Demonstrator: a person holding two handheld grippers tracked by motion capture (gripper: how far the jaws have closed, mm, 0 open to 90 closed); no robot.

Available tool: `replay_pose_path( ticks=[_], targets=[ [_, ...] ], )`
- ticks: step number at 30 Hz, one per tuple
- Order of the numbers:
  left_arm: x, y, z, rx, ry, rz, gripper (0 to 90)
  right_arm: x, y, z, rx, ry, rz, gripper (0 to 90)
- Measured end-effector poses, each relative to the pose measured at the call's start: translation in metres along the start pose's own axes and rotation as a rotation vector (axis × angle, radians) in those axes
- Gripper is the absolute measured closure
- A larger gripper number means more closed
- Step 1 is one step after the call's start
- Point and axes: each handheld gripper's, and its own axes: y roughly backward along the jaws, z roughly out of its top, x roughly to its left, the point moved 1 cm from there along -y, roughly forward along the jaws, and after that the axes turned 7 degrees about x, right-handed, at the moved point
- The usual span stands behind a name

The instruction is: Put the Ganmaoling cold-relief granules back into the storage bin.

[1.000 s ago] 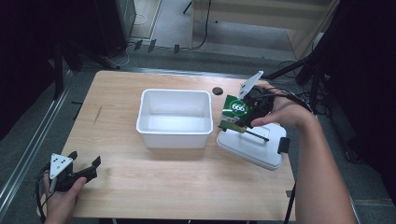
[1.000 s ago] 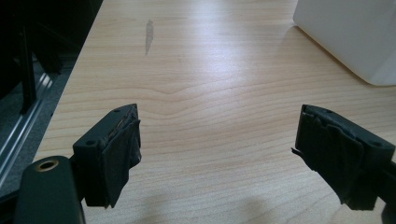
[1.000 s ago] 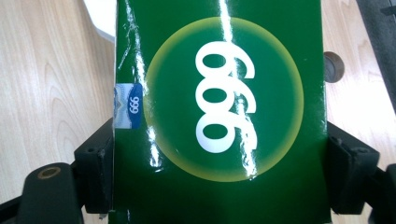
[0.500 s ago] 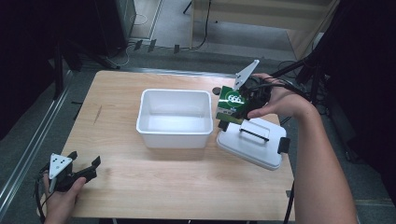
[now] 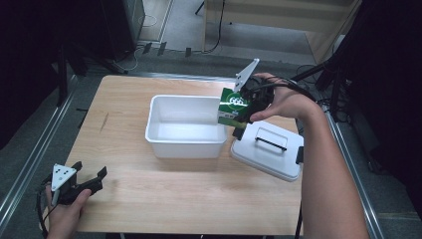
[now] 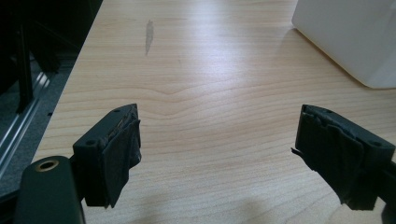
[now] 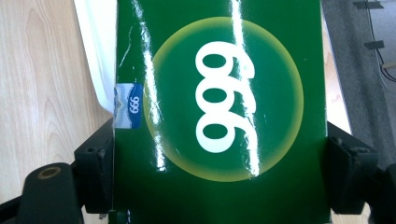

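— Since the earlier picture, what has shifted?

— Only the right side. The right gripper (image 5: 241,115) has carried the green box (image 5: 232,106) up and to the left, off the white lid (image 5: 268,149) and over to the right rim of the white tub (image 5: 184,127). The left gripper (image 5: 88,180) has stayed where it was, at the near left corner of the counter (image 5: 149,194).

— Where exactly is the box now?

— In the air, tilted, with its lower edge at the tub's right wall. From the high view I cannot tell whether it touches the rim. In the right gripper view its glossy green face (image 7: 219,112) shows a yellow-ringed circle with white numerals and a small blue sticker at the left edge.

— And the grip on it?

— The right gripper's jaws are clamped on the box, one black pad pressed to each side of it.

— What of the left gripper's jaws?

— Spread wide with nothing between them; in the left gripper view (image 6: 219,154) bare wood shows in the gap, and a corner of the tub (image 6: 350,37) sits far right.

— And the lid?

— It lies flat on the counter just right of the tub, black handle up, near the right edge.
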Motion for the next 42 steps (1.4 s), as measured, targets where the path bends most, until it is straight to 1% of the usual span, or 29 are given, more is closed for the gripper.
replay_pose_path(
  ticks=[3, 14, 20, 24, 37, 40, 42],
  targets=[
    [0.0, 0.0, 0.0, 0.001, 0.001, -0.003, 14.7, 0.0, -0.003, 0.005, -0.001, 0.001, 0.004, 17.2],
    [0.002, 0.001, 0.0, -0.001, 0.01, -0.007, 14.8, 0.002, -0.015, 0.024, -0.008, 0.03, 0.016, 17.2],
    [0.002, 0.001, 0.0, -0.003, 0.013, -0.006, 14.8, 0.002, -0.018, 0.032, -0.022, 0.041, 0.021, 17.2],
    [0.002, 0.001, 0.0, -0.004, 0.012, -0.007, 14.8, 0.003, -0.021, 0.038, -0.018, 0.051, 0.021, 17.1],
    [0.002, 0.001, 0.0, -0.005, 0.013, -0.007, 14.8, 0.005, -0.031, 0.05, -0.011, 0.064, 0.032, 17.1],
    [0.002, 0.001, 0.0, -0.007, 0.015, -0.008, 14.8, 0.005, -0.035, 0.052, -0.009, 0.075, 0.029, 17.1],
    [0.002, 0.001, 0.0, -0.007, 0.016, -0.008, 14.7, 0.005, -0.038, 0.053, -0.003, 0.071, 0.03, 17.1]
  ],
)
